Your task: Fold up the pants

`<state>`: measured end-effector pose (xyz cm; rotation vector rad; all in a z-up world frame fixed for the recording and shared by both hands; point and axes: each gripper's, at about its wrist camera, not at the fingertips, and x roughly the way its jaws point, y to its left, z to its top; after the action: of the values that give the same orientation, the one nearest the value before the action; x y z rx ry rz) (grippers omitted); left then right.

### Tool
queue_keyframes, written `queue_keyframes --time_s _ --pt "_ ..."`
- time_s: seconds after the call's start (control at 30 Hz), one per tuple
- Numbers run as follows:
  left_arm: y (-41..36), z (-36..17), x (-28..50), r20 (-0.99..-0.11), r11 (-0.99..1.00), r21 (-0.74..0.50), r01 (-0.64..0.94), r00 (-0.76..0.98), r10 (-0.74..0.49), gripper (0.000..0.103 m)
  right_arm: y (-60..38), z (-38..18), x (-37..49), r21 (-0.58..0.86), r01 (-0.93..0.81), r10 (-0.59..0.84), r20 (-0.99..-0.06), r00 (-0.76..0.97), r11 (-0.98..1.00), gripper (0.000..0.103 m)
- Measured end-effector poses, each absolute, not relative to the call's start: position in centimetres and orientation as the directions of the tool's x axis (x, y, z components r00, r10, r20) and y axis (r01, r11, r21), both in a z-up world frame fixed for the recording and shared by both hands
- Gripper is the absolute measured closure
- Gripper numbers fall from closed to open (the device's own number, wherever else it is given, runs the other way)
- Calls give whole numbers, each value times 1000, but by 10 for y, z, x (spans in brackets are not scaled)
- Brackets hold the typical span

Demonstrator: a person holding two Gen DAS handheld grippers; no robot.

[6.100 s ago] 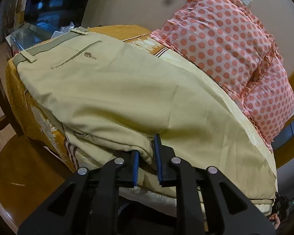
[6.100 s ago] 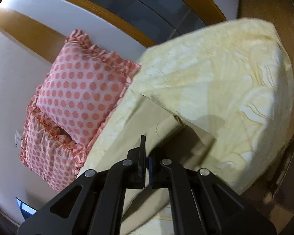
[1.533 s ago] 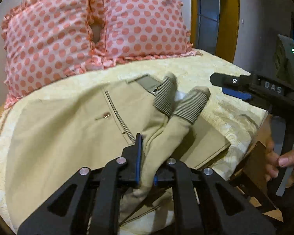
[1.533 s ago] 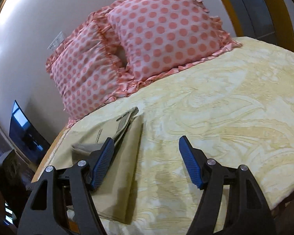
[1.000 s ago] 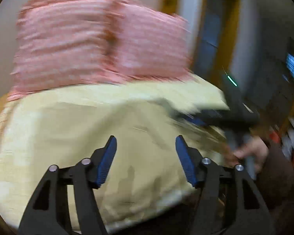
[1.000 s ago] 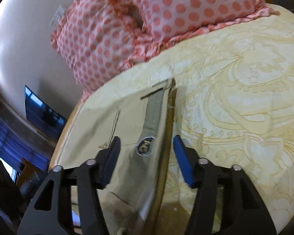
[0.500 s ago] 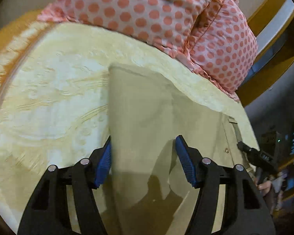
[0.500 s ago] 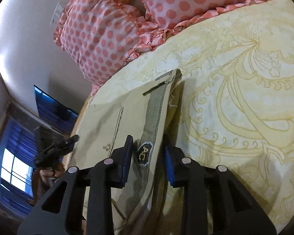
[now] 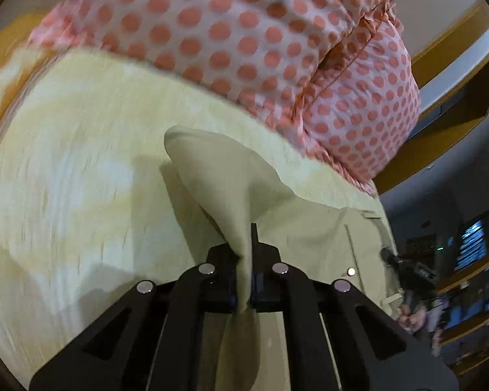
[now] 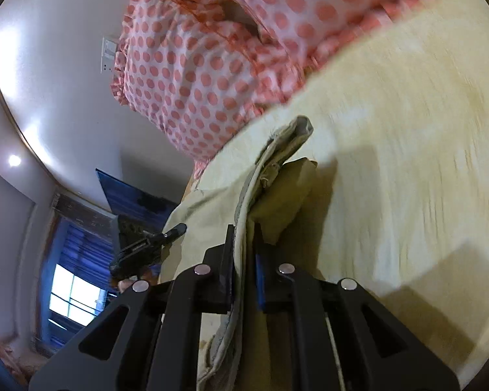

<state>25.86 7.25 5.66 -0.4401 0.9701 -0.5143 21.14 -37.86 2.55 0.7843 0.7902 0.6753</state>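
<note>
Beige pants [image 9: 309, 228] lie folded on a pale yellow bedspread [image 9: 65, 195]. My left gripper [image 9: 244, 280] is shut on the folded edge of the pants and lifts it into a peak. My right gripper [image 10: 244, 270] is shut on the waistband end of the pants [image 10: 277, 163], which rises between its fingers. The right gripper also shows in the left wrist view [image 9: 404, 267], at the far end of the pants. The left gripper shows in the right wrist view [image 10: 153, 244].
Two pink polka-dot pillows [image 9: 260, 42] lean at the head of the bed, close behind the pants; they also show in the right wrist view [image 10: 212, 65]. A dark screen [image 10: 133, 198] and a window [image 10: 71, 290] stand beyond the bed's left side.
Both grippers have closed on the pants. The left one went from open above the fold to pinching it and lifting. The right one tightened on the waistband and raised it.
</note>
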Motion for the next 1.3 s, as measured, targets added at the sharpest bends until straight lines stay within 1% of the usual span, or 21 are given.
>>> queue_keyframes --time_s 0.1,0.23,0.3,0.33,0.4,0.43,0.47,0.5,0.6,0.67,0.7,0.77,0.83,0.9,0.93,0.97,1.0,1.03,1.13,1.23,1.3 --pt "56 65 295 -670 837 -508 201 518 -531 98 -385 33 244 782 -229 727 -369 579 579 93" --pt "43 45 339 -732 889 -441 125 523 -437 94 -389 9 283 714 -117 621 -502 602 690 92" --pt "40 40 340 -757 912 -396 106 525 -390 84 -386 -2 287 647 -59 559 -606 565 761 81" --pt "42 43 334 -753 923 -368 111 547 -366 81 -386 0 285 635 -54 547 -616 566 771 79" --pt "50 58 313 -732 952 -279 122 615 -294 76 -390 18 271 583 -54 485 -617 620 810 66" --pt "55 66 303 -712 955 -267 133 641 -288 64 -390 27 262 596 -90 504 -577 643 798 60" --pt "60 74 291 -685 949 -276 149 662 -304 57 -389 31 258 616 -118 532 -550 643 779 42" --pt "64 84 275 -645 926 -327 191 671 -366 47 -385 34 254 642 -149 572 -522 633 752 30" --pt "56 85 257 -602 831 -468 302 579 -550 42 -367 29 253 702 -208 674 -490 553 681 30" --pt "45 69 260 -635 801 -517 302 493 -595 41 -361 12 263 731 -148 688 -526 500 666 29" --pt "39 59 264 -660 806 -519 284 466 -589 41 -360 2 266 741 -101 681 -544 489 664 31" --pt "37 36 274 -725 845 -486 221 439 -531 47 -372 -9 269 807 -44 708 -490 508 589 33" --pt "40 28 277 -716 855 -482 191 477 -510 54 -380 -12 269 827 27 700 -493 516 562 39" --pt "40 35 270 -744 884 -442 154 487 -457 53 -380 0 255 759 69 613 -572 545 647 38" --pt "41 41 260 -745 896 -417 149 509 -431 46 -377 7 245 716 69 569 -606 555 695 35" --pt "40 46 252 -738 904 -396 158 531 -416 42 -369 19 231 631 61 489 -655 576 773 18" --pt "41 57 233 -723 919 -354 176 571 -388 34 -361 27 218 568 47 431 -674 600 822 7" --pt "41 66 211 -708 937 -299 182 615 -346 23 -355 34 203 521 16 396 -669 628 854 7" --pt "39 77 148 -664 978 -157 138 718 -208 3 -323 39 149 363 -99 331 -659 675 926 3" --pt "29 68 89 -612 993 -54 106 782 -117 2 -283 27 104 188 -160 245 -646 723 969 1" --pt "22 55 68 -607 995 -13 103 790 -90 2 -262 14 84 73 -129 145 -642 752 989 1"
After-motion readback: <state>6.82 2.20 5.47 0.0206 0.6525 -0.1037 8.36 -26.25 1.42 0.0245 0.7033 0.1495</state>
